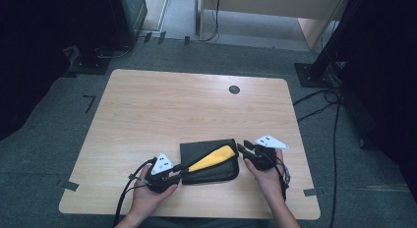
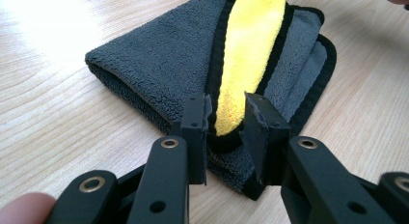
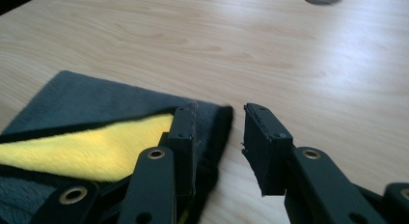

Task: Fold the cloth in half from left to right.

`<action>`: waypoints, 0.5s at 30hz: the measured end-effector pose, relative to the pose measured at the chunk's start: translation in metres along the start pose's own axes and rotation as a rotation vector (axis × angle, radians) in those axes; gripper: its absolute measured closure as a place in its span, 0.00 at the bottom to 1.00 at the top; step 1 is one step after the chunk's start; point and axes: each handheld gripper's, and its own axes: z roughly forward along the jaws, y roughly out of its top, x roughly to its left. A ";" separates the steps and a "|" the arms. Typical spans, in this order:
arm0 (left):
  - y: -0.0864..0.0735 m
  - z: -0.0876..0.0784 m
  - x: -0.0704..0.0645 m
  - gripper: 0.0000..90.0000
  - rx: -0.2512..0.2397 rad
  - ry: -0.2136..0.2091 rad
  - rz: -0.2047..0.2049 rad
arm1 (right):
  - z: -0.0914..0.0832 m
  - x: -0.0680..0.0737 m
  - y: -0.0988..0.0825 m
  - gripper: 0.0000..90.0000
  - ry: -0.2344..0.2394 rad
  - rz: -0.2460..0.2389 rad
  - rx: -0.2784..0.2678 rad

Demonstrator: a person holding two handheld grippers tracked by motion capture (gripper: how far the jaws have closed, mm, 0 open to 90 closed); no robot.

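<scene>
A folded dark grey cloth [image 1: 201, 149] with a yellow underside lies on the near middle of the wooden table [image 1: 187, 105]. One flap is turned over, so a yellow strip [image 1: 214, 158] runs diagonally across it. My left gripper [image 1: 183, 168] is at the cloth's near left corner. In the left gripper view the jaws [image 2: 226, 113] stand on either side of the hemmed yellow corner [image 2: 231, 108], which fills the gap between the pads. My right gripper [image 1: 242, 150] is at the cloth's far right corner, open. In the right gripper view its jaws [image 3: 219, 122] stand apart over the cloth's edge [image 3: 72, 103] and bare wood.
A round cable hole [image 1: 234, 89] sits in the table near its far right side. The table's near edge runs just below both hands. Dark stands and cables [image 1: 319, 102] are on the floor to the right, and a black stand [image 1: 93, 61] at the far left.
</scene>
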 end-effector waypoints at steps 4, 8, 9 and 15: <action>-0.002 0.000 0.002 0.79 0.006 0.003 -0.009 | -0.002 -0.009 -0.015 0.74 -0.007 0.048 0.044; -0.003 0.001 0.002 0.79 0.005 0.001 -0.011 | 0.007 -0.009 -0.024 0.73 0.044 0.078 0.084; -0.003 0.000 0.002 0.79 0.003 0.003 -0.011 | 0.010 -0.008 -0.025 0.74 0.055 0.084 0.086; 0.002 -0.008 -0.001 0.79 -0.067 0.000 -0.016 | 0.019 -0.011 -0.024 0.78 0.087 0.173 0.071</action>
